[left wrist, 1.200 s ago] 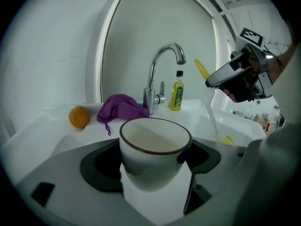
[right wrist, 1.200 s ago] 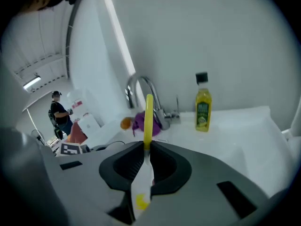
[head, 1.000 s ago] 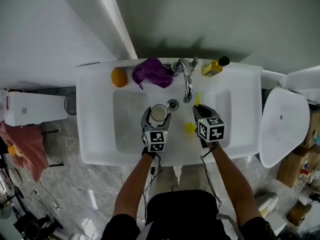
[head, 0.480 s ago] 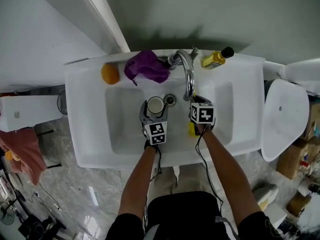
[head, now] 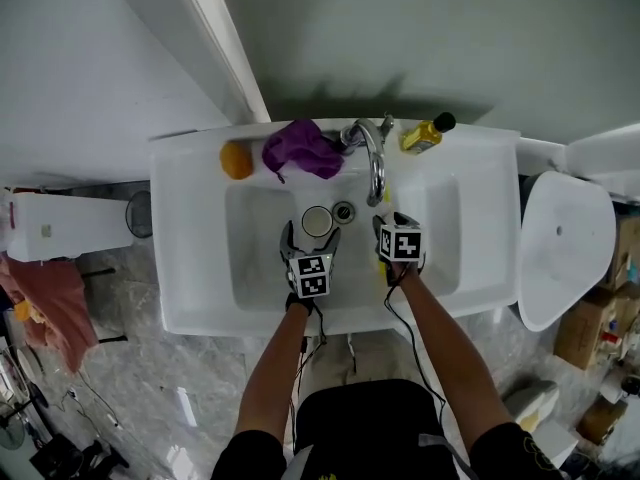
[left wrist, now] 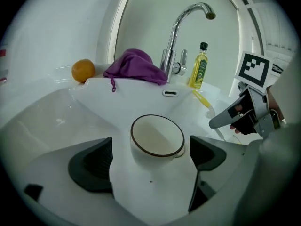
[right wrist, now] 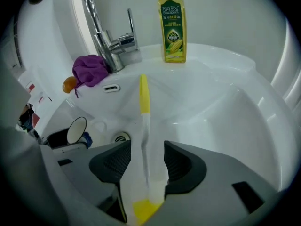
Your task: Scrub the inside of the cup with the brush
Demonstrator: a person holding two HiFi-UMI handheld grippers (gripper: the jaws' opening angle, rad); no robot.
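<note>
A white cup [left wrist: 157, 138] with a dark rim stands upright in the sink basin [head: 260, 268], close to the drain. My left gripper [left wrist: 150, 147] straddles it with its jaws opening wide, and both pads stand clear of the cup wall. The brush [right wrist: 142, 95], with a clear handle and yellow ends, lies on the basin's slope and points at the oil bottle. My right gripper [right wrist: 142, 161] has the handle between its jaws, which are opening, with small gaps on both sides. In the head view the left gripper [head: 313, 235] and the right gripper [head: 391, 223] are side by side under the faucet.
A chrome faucet [head: 375, 163] arches over the basin above the drain [head: 344, 210]. On the back ledge lie an orange [head: 236, 160], a purple cloth [head: 302, 150] and a yellow oil bottle [head: 425, 134]. A white toilet [head: 560, 248] stands to the right of the sink.
The right jaws have parted from the brush handle, and that gripper has shifted left toward the faucet. The left jaws have spread wider around the cup.
</note>
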